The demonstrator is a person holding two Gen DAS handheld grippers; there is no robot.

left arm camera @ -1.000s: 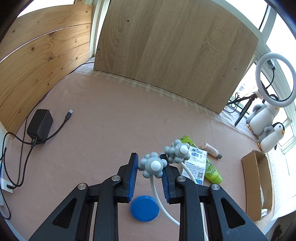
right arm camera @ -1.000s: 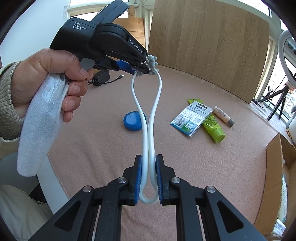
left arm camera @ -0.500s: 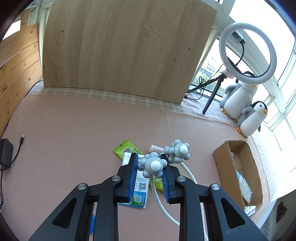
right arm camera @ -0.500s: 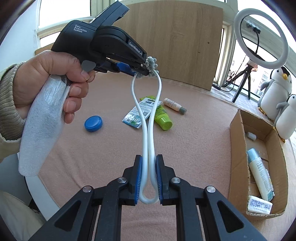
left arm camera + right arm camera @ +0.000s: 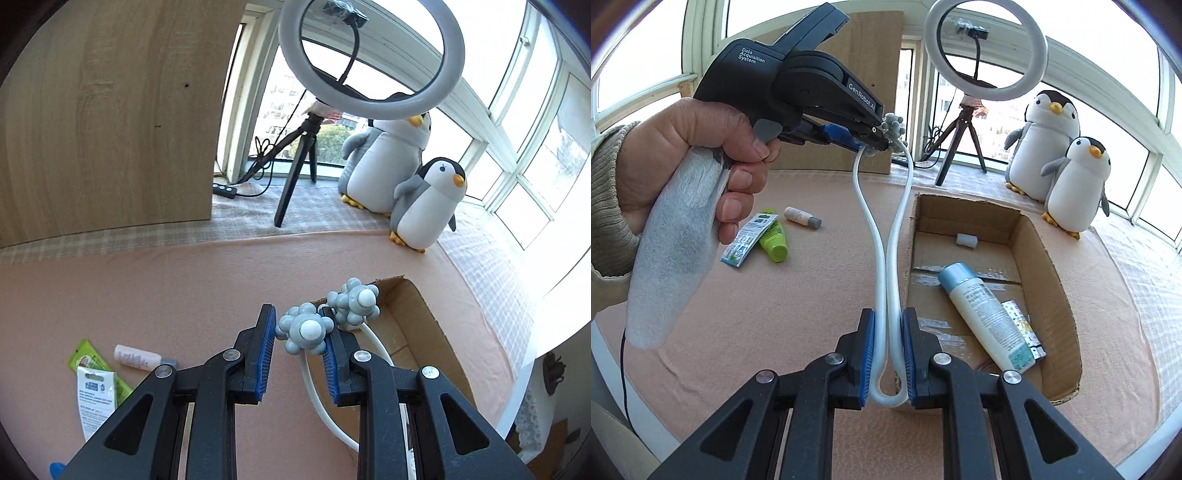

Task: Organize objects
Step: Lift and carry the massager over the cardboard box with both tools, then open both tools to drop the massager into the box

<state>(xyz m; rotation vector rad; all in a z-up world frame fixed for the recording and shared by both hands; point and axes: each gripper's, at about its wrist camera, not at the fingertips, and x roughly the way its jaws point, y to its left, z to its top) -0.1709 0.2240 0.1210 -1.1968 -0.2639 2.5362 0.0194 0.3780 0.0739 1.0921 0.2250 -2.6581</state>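
My right hand-held gripper pinches the white massager's bend, my left hand-held gripper loosely straddles one knobbed end, its long axis running between them, with the cardboard box just right.

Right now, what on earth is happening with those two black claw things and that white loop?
A person holds a claw in each hand and is tidying items into a cardboard box. Both claws carry one white massager: the right claw pinches its bent end, and the left claw has one of its knobbly grey heads between its fingers. It hangs above the box's near edge. A bottle already lies in the box, while a green tube, a sachet and a small bottle wait on the table.
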